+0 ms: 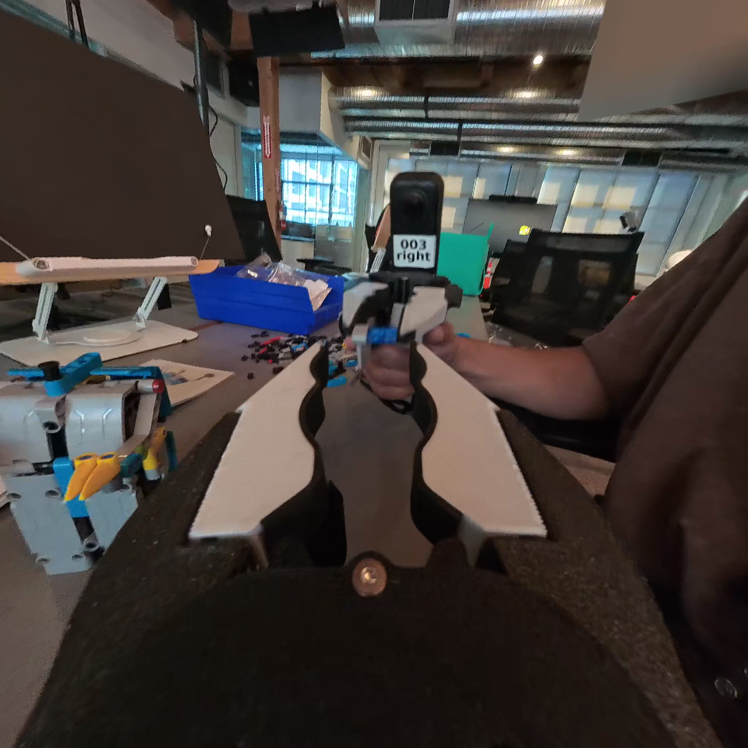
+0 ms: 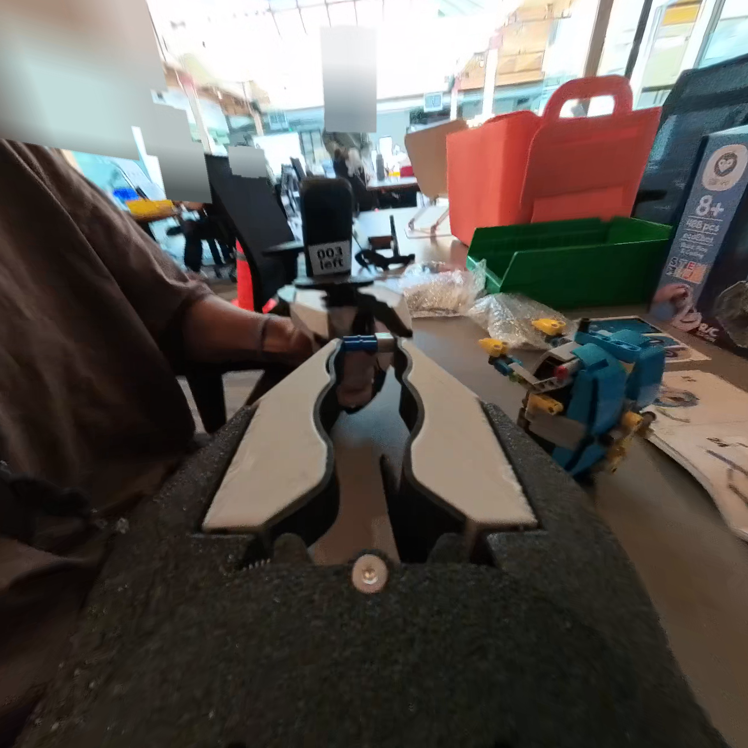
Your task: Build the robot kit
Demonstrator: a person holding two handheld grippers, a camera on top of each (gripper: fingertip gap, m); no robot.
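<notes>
**Hazard.** The right gripper (image 2: 366, 344) pinches a small blue-and-grey brick piece (image 2: 360, 343) at the extreme tips of its jaws. With so little contact, the piece may twist or slip out, drop onto the tabletop (image 1: 226, 336) and be lost among the loose parts (image 1: 283, 348).

**Pose.** Both grippers are raised above the tabletop, facing each other tip to tip. The left gripper (image 1: 368, 352) has its jaws spread and empty, just beside the piece. A hand (image 1: 388, 372) grips the right handle. The part-built model (image 1: 81, 445) stands apart.
</notes>
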